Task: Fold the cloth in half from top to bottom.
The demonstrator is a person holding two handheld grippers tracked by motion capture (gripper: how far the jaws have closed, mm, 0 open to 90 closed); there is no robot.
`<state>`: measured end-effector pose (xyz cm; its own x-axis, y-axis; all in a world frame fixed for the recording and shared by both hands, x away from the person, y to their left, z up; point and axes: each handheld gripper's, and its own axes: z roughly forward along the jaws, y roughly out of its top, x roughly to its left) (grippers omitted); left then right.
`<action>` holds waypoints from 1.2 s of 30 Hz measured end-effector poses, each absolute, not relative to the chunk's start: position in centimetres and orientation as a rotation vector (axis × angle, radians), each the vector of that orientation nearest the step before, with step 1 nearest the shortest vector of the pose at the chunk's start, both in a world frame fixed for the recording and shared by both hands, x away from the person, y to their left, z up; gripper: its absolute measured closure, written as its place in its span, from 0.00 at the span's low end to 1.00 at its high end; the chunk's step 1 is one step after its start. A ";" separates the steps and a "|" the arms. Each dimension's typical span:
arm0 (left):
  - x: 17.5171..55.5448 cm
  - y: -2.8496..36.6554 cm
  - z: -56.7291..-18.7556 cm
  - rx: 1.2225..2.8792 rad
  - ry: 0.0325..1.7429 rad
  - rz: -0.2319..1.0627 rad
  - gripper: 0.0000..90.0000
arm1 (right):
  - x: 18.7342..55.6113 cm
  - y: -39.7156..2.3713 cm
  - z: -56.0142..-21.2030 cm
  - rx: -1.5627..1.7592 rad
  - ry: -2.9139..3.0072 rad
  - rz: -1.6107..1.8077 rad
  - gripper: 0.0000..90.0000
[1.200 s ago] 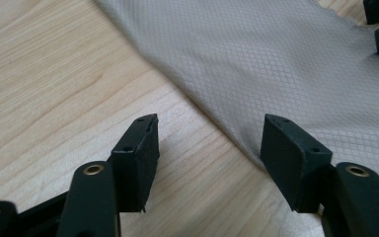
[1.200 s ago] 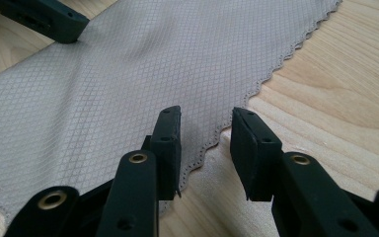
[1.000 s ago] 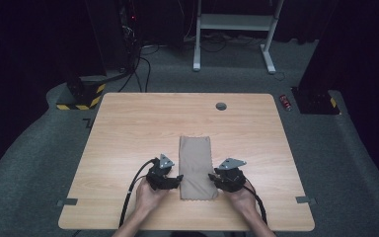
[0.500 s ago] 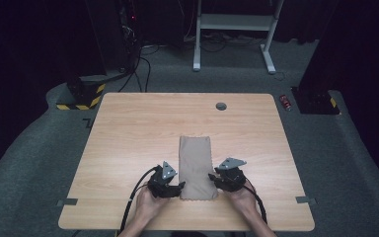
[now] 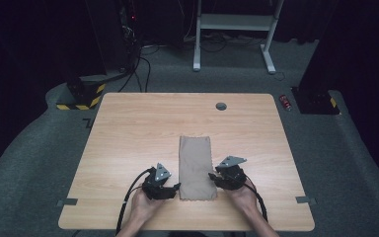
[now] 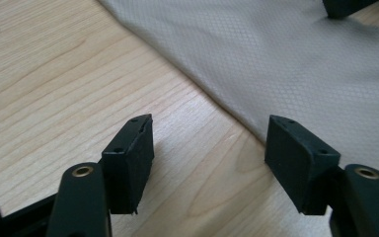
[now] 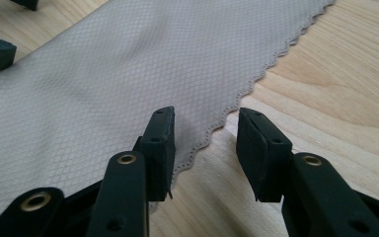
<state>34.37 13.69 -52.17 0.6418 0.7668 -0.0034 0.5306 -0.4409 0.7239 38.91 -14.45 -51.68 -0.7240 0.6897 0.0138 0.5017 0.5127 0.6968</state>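
Note:
A grey-beige cloth (image 5: 196, 167) lies flat as a long strip on the wooden table (image 5: 128, 128), its short end toward the near edge. My left gripper (image 5: 176, 186) rests just left of the cloth's near end. In the left gripper view its jaws (image 6: 210, 123) stand wide, bare wood between them, and the cloth (image 6: 286, 64) edge runs past the right jaw. My right gripper (image 5: 210, 177) sits at the cloth's right side. Its jaws (image 7: 206, 118) have just been opening. The scalloped cloth (image 7: 128, 74) edge lies between them, untouched by the pads.
A round dark grommet (image 5: 221, 106) is set into the table's far side. Cables trail from both grippers over the near edge. A white stand (image 5: 232, 29) and a small red object (image 5: 286, 102) are on the floor beyond the table.
My left gripper has slid a little toward the near edge of the table. The right gripper and the cloth have kept their places.

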 end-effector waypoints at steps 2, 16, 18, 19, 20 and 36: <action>34.6 14.2 -52.1 2.135 1.016 0.394 0.39 | 39.0 -14.7 -51.6 1.032 2.480 1.034 0.65; 40.2 14.5 -51.0 2.034 1.152 0.378 0.40 | 41.8 -16.1 -51.1 1.178 2.412 1.117 0.73; 41.1 14.4 -50.6 2.017 1.164 0.392 0.41 | 42.3 -15.9 -50.9 1.184 2.400 1.123 0.74; 41.7 14.3 -50.5 2.013 1.168 0.394 0.41 | 42.7 -15.7 -50.8 1.182 2.398 1.118 0.75; 42.2 14.2 -50.3 2.012 1.176 0.398 0.41 | 43.0 -15.5 -50.7 1.186 2.390 1.118 0.78; 46.3 13.9 -51.0 1.946 1.262 0.376 0.46 | 45.9 -14.8 -50.6 1.277 2.332 1.138 0.68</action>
